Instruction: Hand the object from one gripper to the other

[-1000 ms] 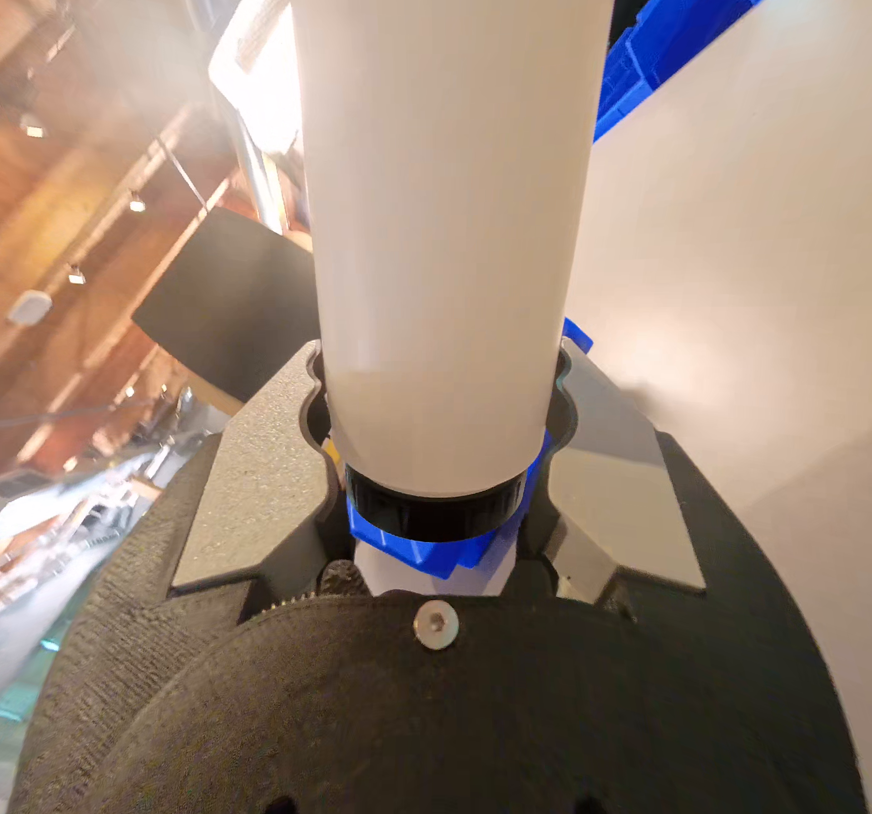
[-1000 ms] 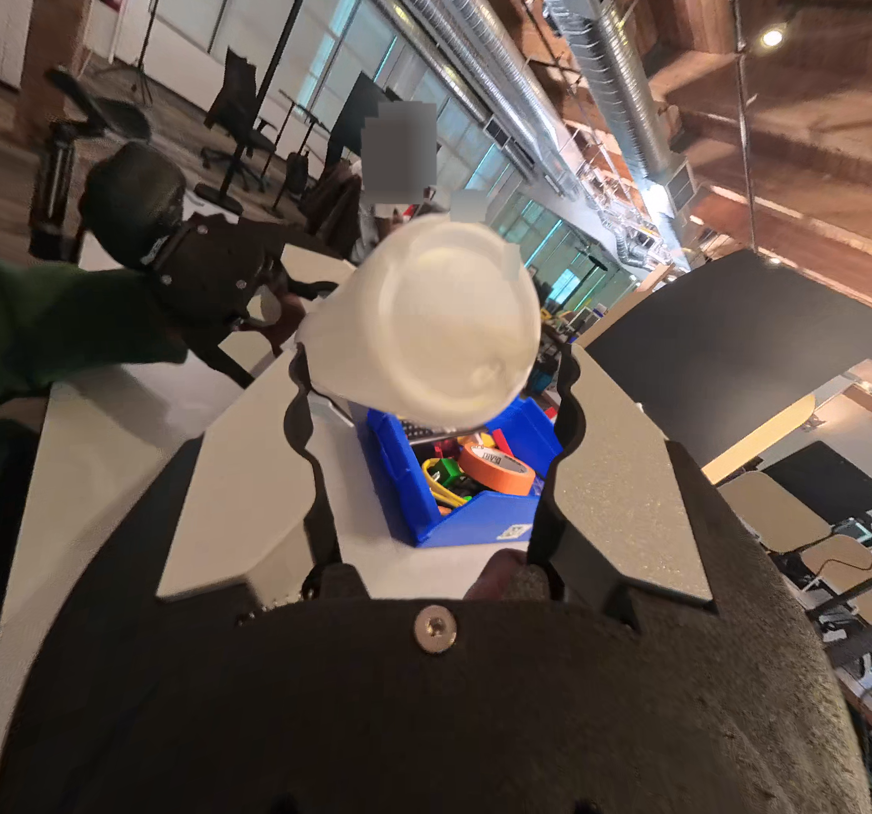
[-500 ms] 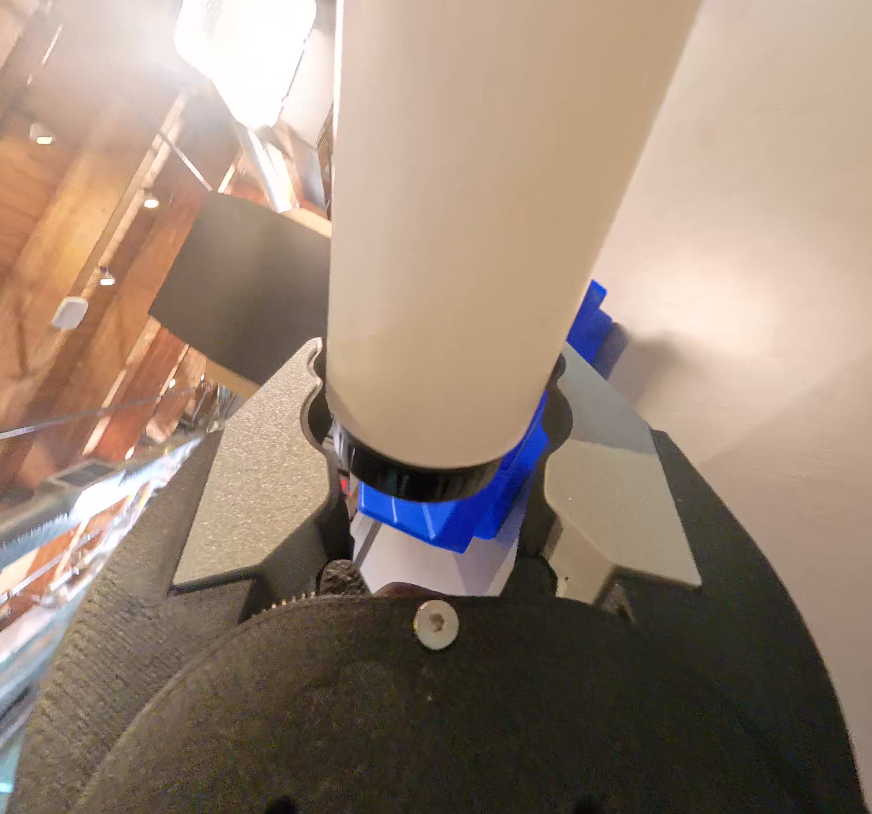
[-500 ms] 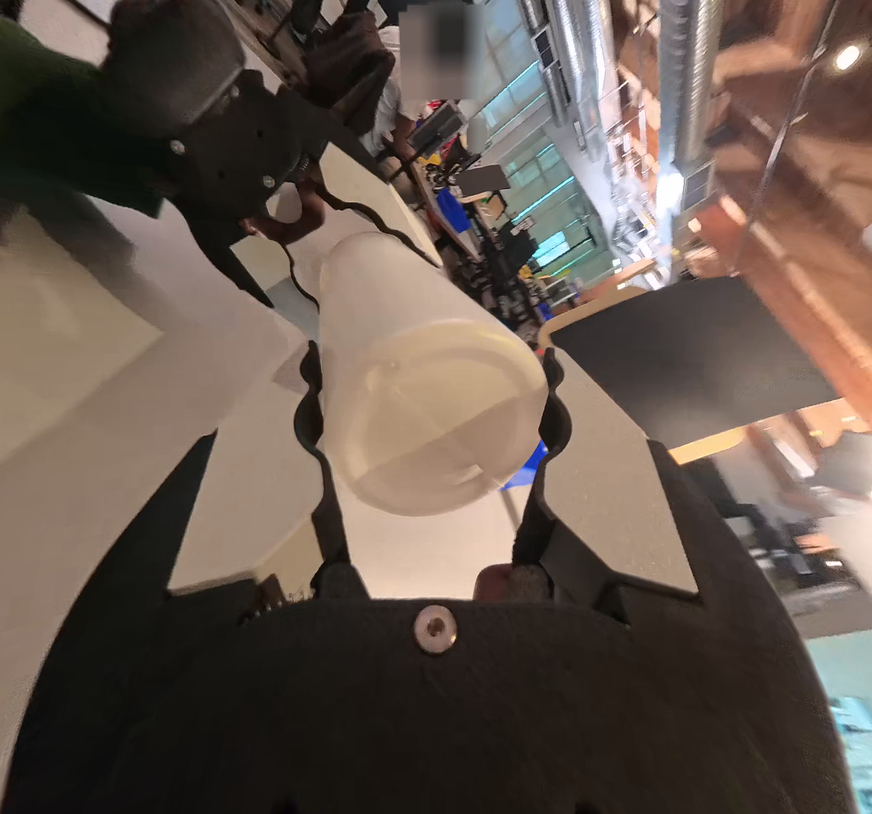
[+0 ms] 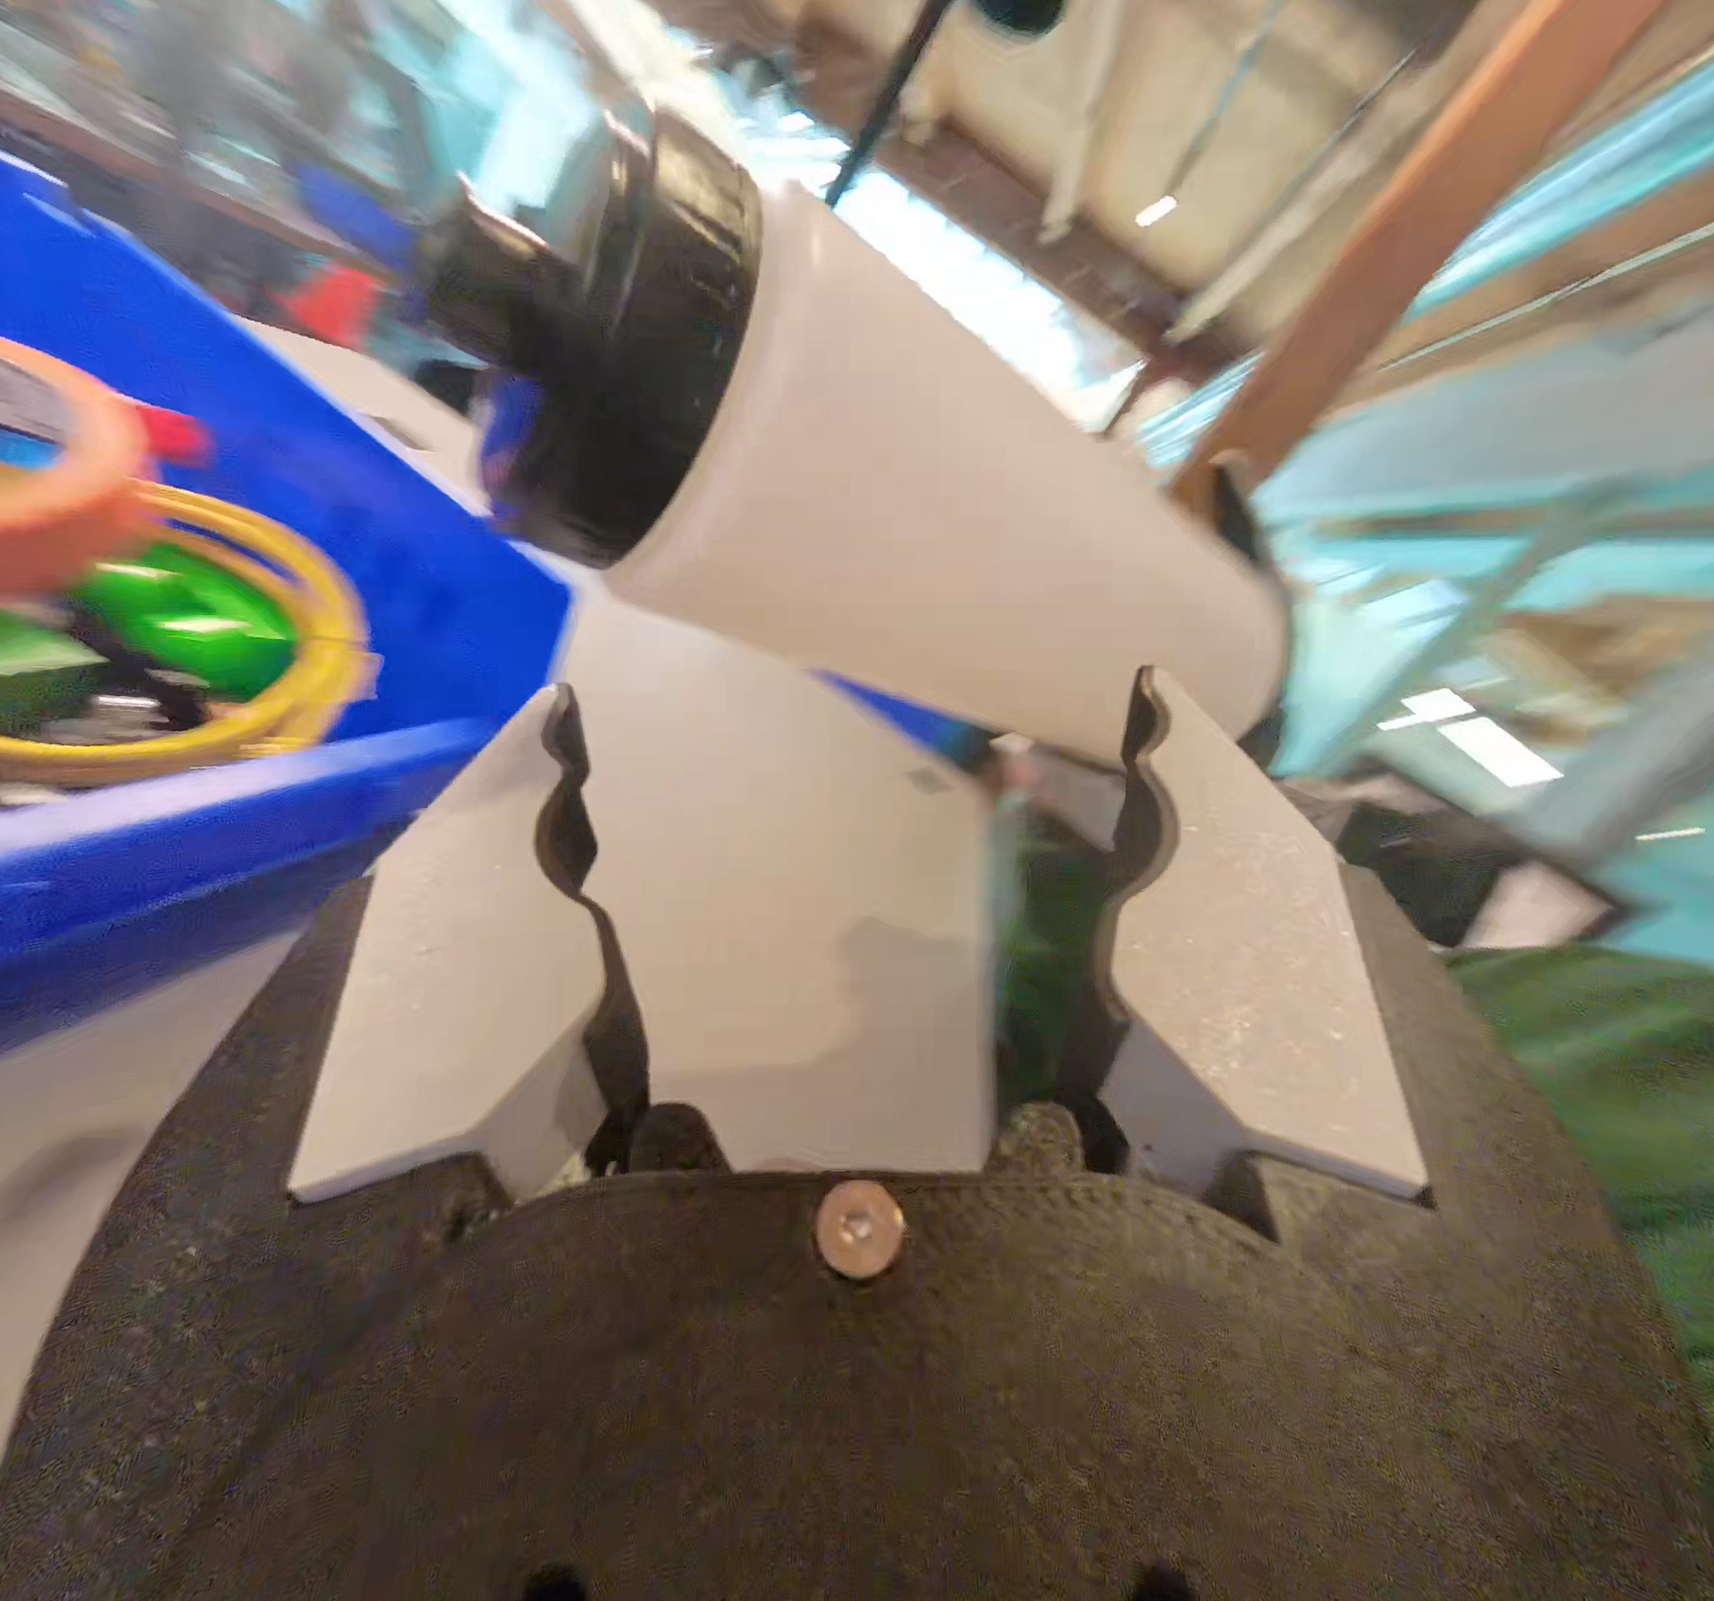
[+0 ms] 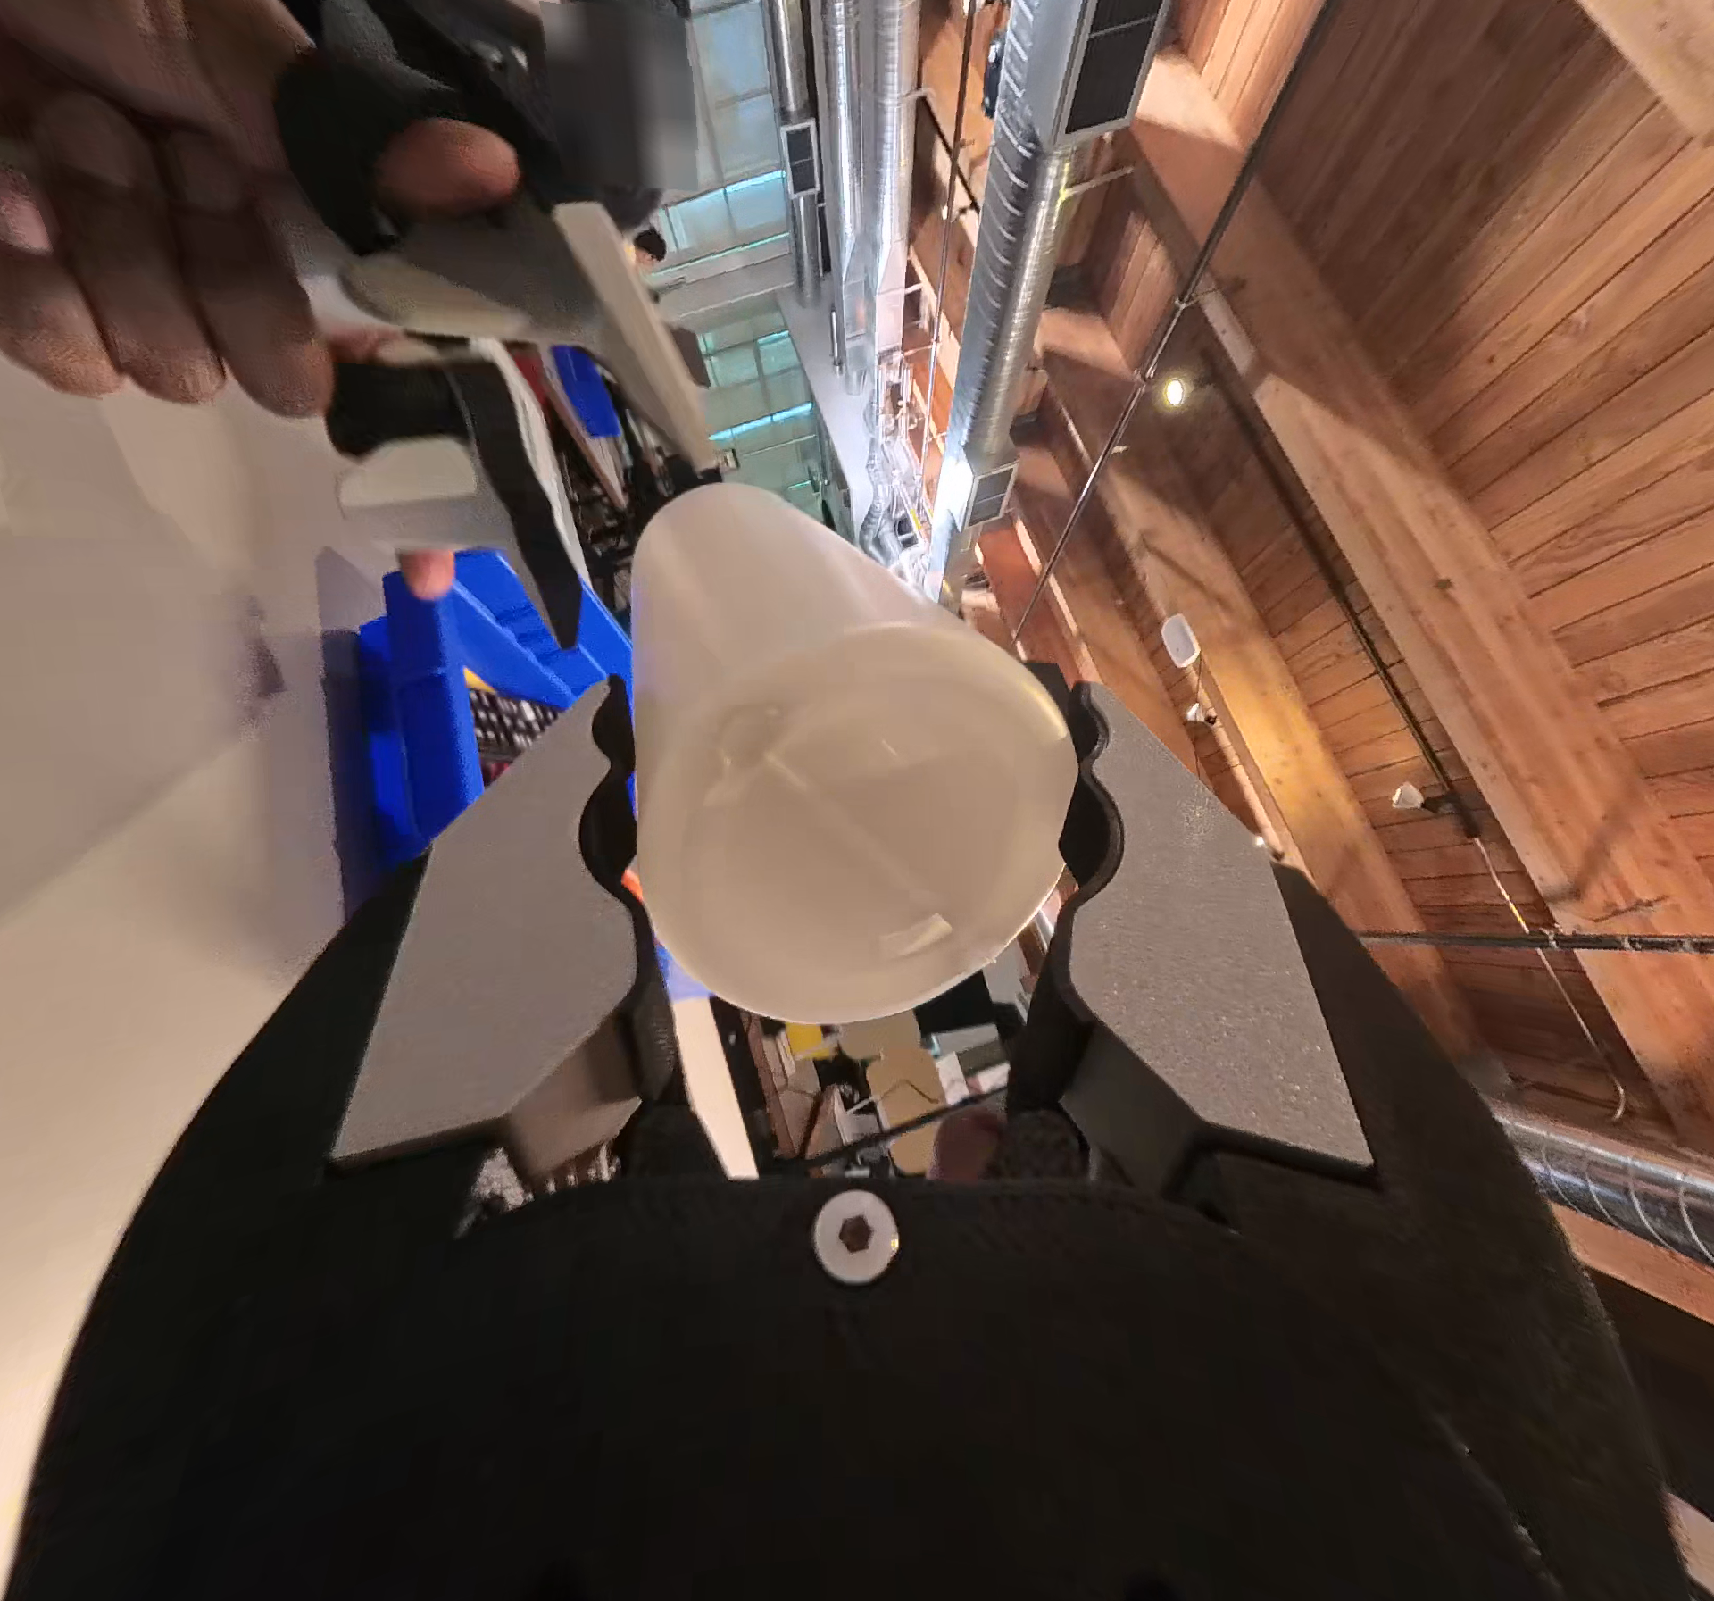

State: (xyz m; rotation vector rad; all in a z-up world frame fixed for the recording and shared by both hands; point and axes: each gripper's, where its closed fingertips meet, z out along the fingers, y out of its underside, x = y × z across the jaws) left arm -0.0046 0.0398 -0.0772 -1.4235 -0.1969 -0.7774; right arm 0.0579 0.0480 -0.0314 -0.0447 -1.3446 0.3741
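Bright indoor light, heavy motion blur

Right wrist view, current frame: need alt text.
The right gripper is shut on the base end of a white cylindrical plastic bottle that points away from the camera. Beyond it, upper left, a hand holds the left gripper, open, above a blue plastic bin on a white table.

place: open-plan workshop/office loft
ceiling: wood planks (image 6: 1447, 369), exposed metal ducting (image 6: 997, 276)
walls: big glazed windows (image 6: 742, 193)
table: white (image 6: 111, 814), blue parts bin (image 6: 417, 721) holding tape rolls (image 5: 65, 480)
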